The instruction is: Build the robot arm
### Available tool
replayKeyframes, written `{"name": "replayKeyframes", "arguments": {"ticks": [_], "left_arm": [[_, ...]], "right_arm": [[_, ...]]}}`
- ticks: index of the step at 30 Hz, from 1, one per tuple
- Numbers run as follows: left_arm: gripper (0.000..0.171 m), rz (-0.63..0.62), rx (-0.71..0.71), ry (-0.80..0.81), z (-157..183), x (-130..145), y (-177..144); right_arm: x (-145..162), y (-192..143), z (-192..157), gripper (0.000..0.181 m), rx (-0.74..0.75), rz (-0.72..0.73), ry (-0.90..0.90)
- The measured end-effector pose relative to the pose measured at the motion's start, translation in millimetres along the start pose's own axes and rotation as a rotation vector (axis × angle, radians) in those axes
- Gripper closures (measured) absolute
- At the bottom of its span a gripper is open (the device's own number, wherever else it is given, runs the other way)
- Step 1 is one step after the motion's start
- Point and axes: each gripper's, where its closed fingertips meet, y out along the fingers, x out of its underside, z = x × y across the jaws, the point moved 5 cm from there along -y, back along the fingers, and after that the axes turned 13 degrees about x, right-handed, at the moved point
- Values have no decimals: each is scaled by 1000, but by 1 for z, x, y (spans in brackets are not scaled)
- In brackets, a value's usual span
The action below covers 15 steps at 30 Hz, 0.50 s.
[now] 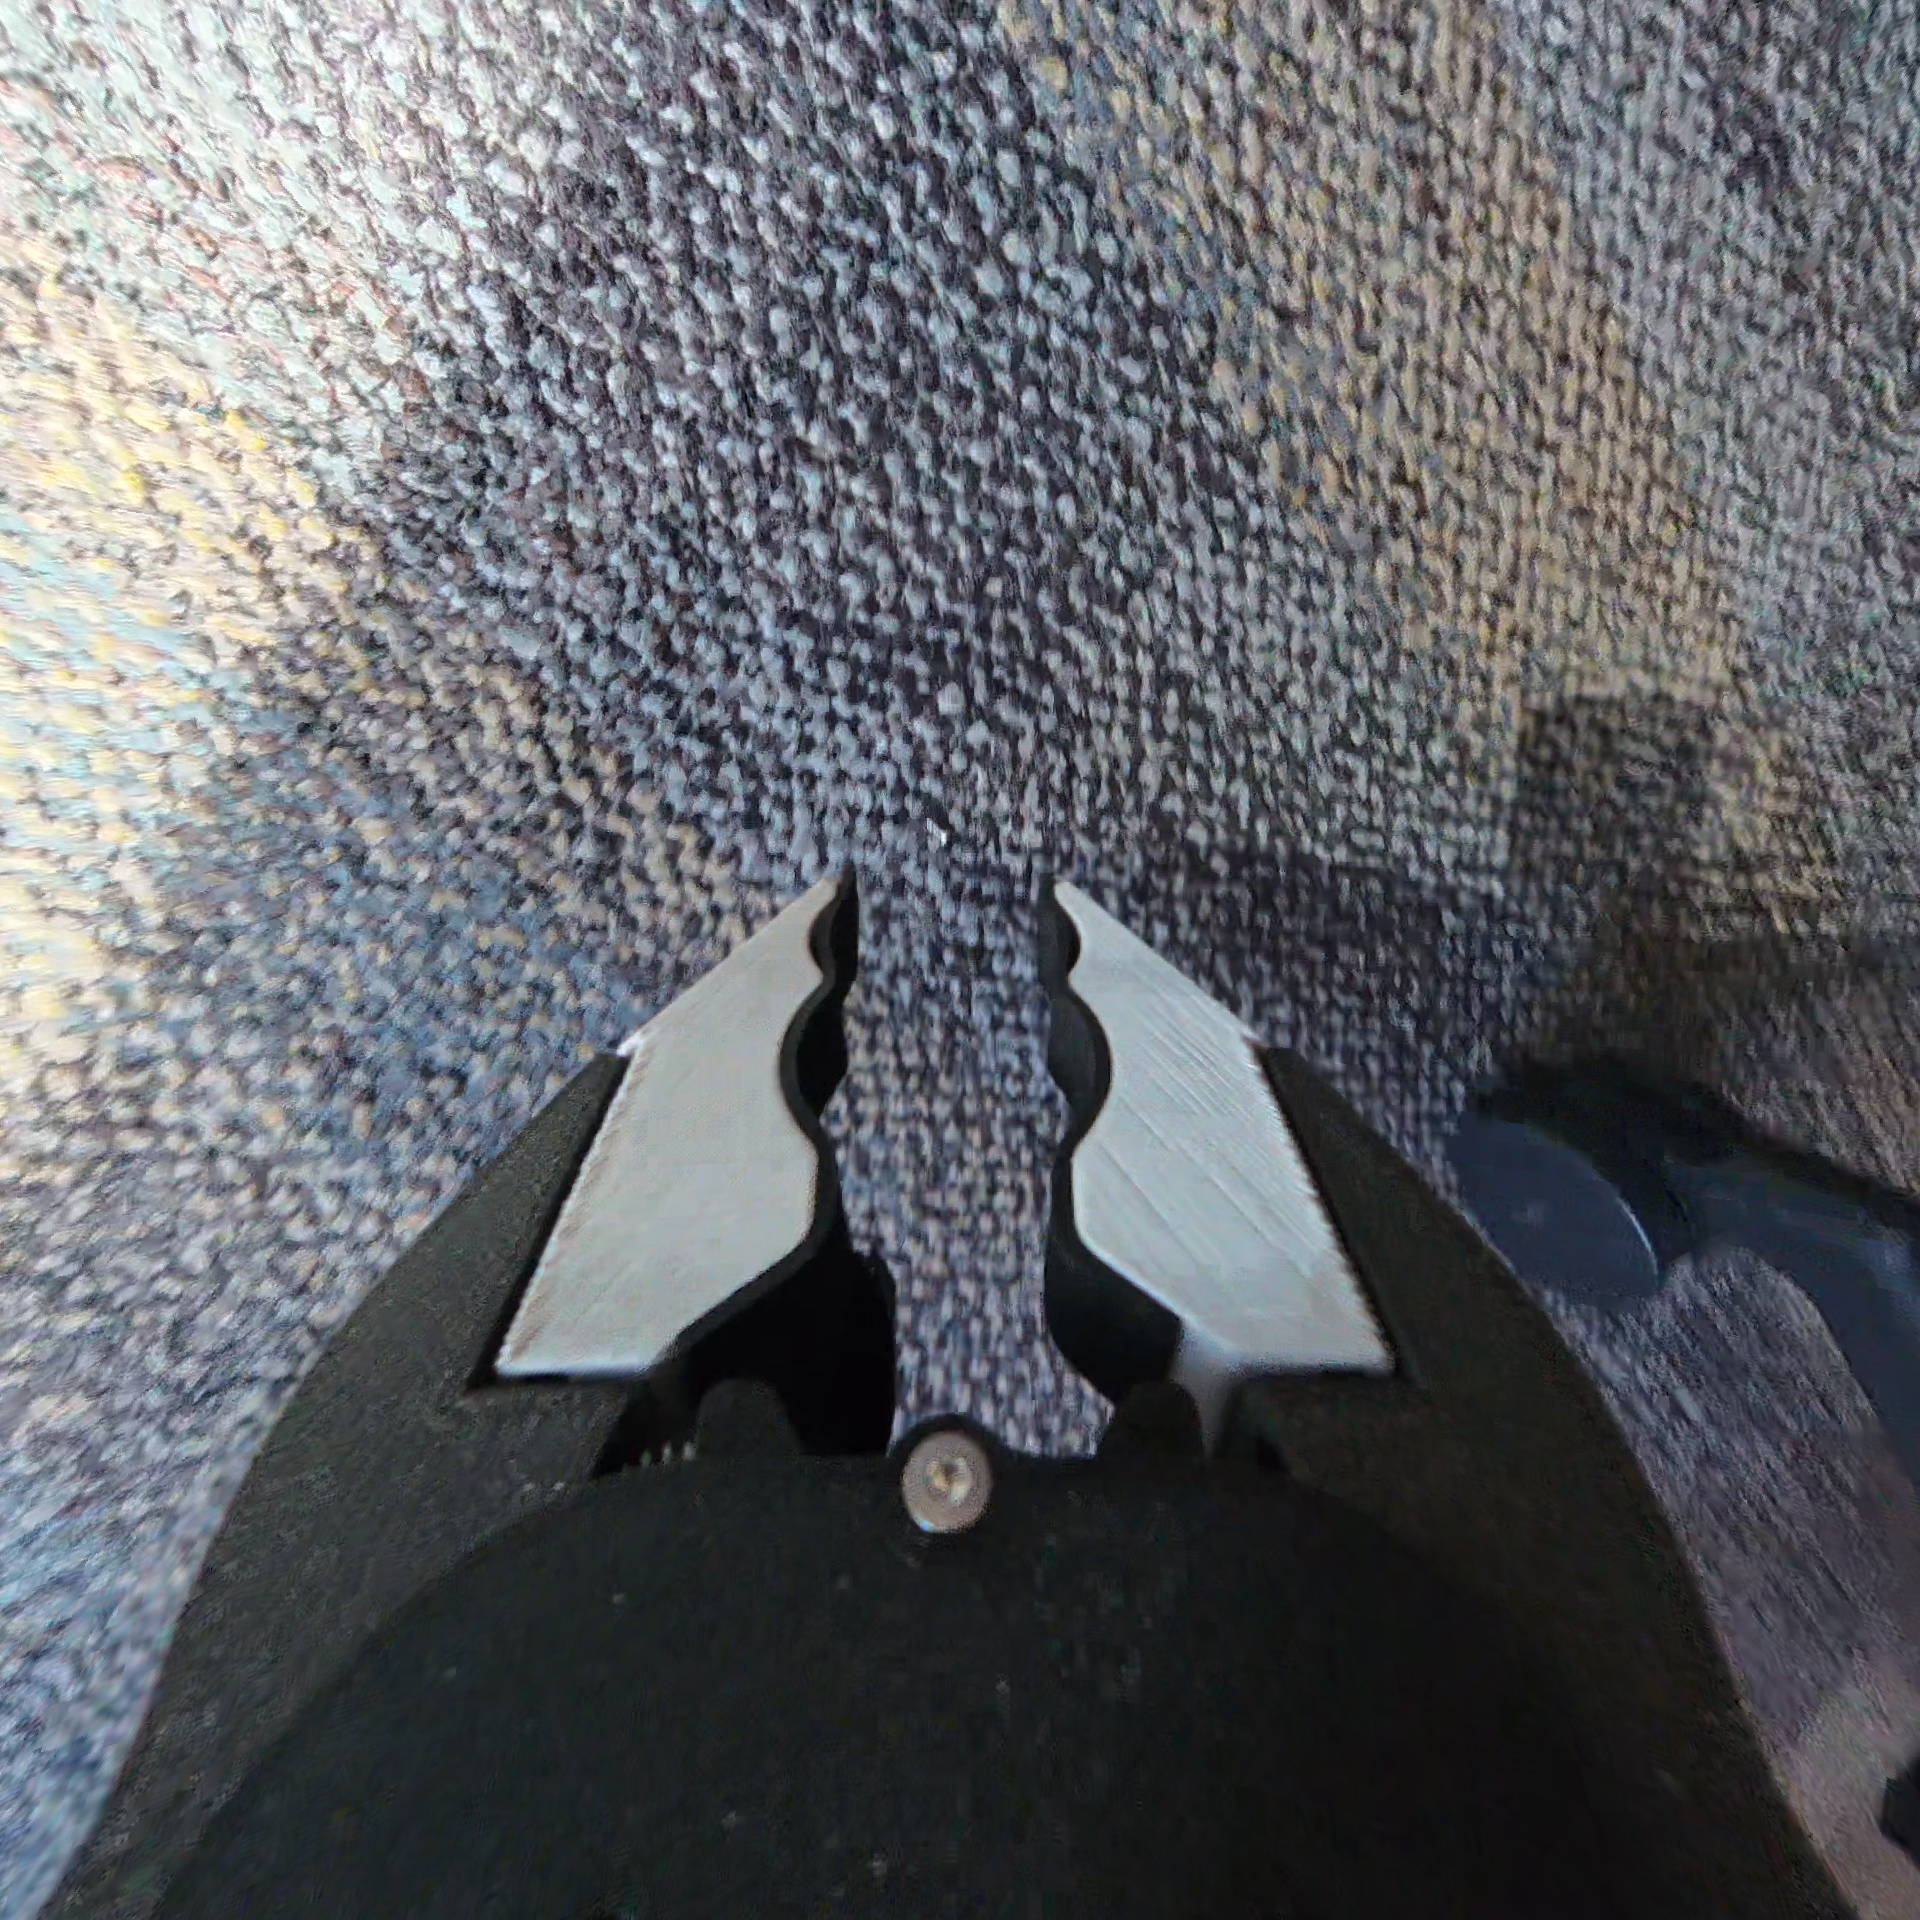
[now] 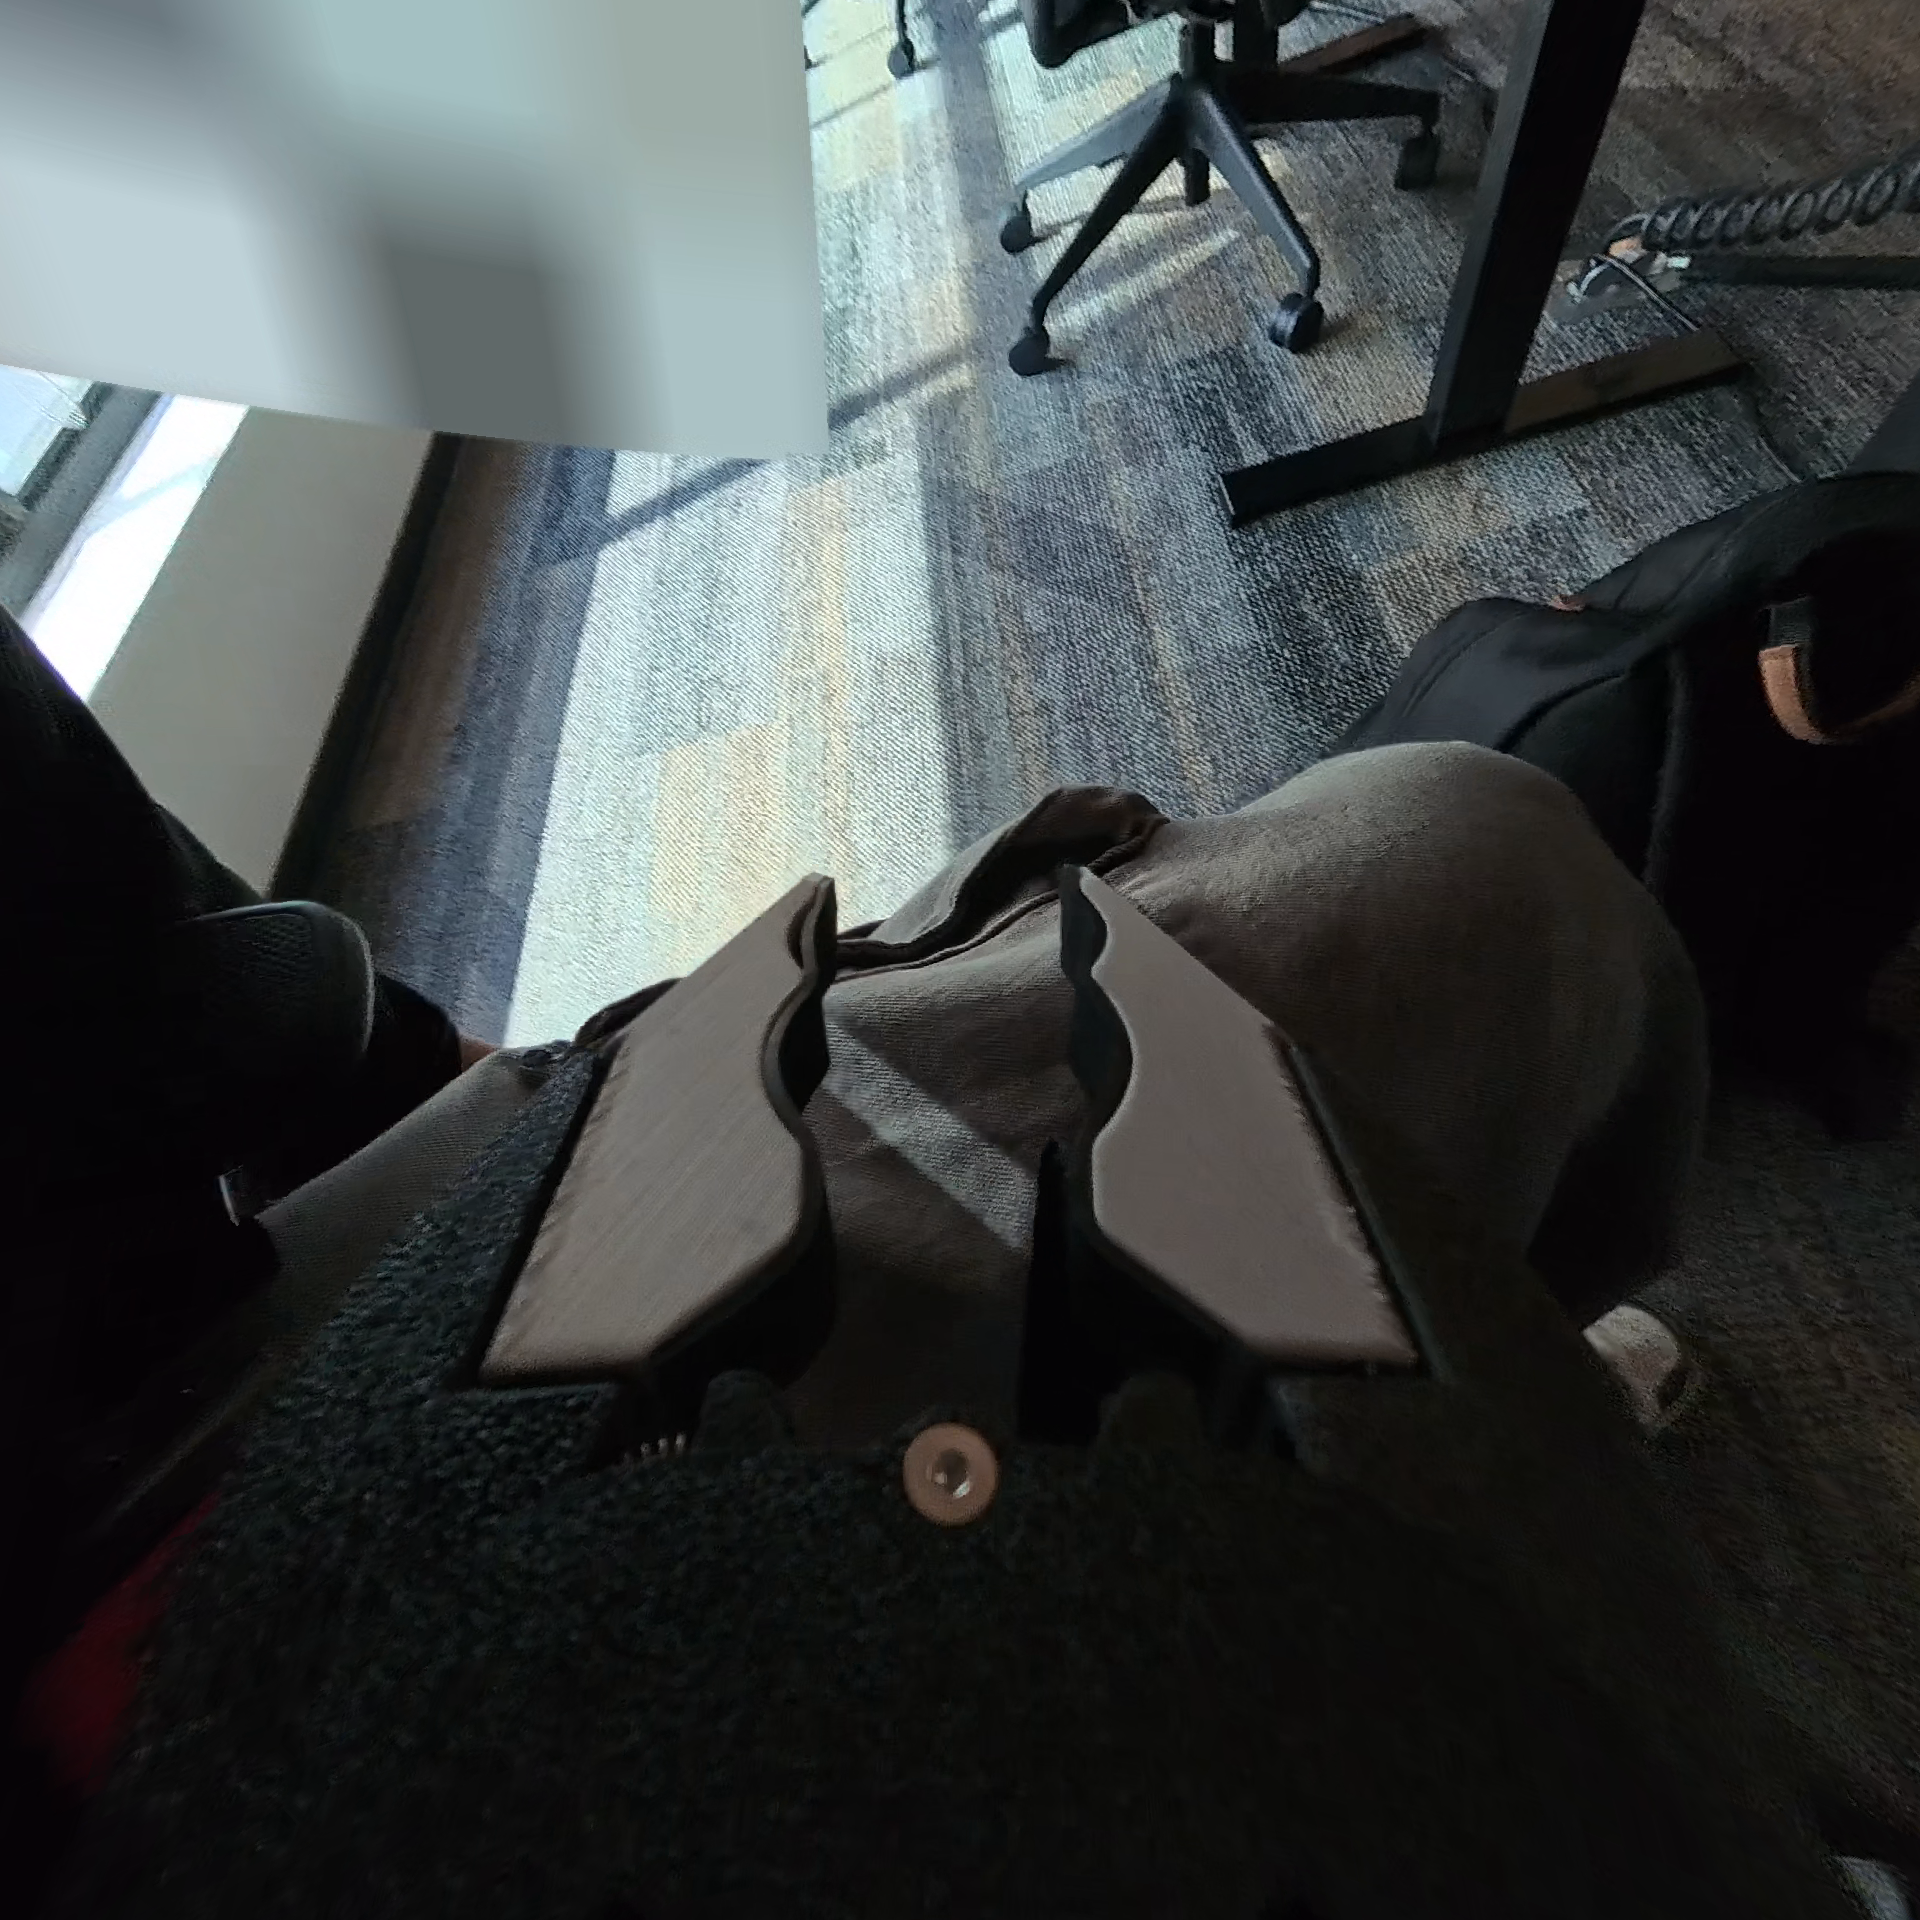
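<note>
My left gripper (image 1: 948, 896) is open and empty. It points straight down, close above a speckled grey-blue carpet (image 1: 935, 468). My right gripper (image 2: 948, 896) is open and empty. It hovers just over a person's leg in grey-brown trousers (image 2: 1351, 935), with the cloth showing between the jaws. I cannot tell whether the fingers touch the cloth.
A dark chair wheel (image 1: 1579, 1195) sits low right in the left wrist view. In the right wrist view, an office chair base (image 2: 1174, 187), a black desk leg (image 2: 1496, 270) with its foot, a black bag (image 2: 1662, 675) and a dark shoe (image 2: 260, 966) stand on the carpet (image 2: 779, 675). My hands' fingertips stand some 70 cm from each other. My left tips are roughly 9 cm from the speckled grey-blue carpet (image 1: 935, 468).
</note>
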Motion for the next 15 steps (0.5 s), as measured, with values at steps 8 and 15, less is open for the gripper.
{"name": "replayKeyframes", "arguments": {"ticks": [8,15], "left_arm": [[146,56,-140,18,-7,10,22],[148,25,-265,239,-2,11,27]], "right_arm": [[-13,32,8,139,12,-130,-58],[-4,47,7,140,-42,-191,-72]]}}
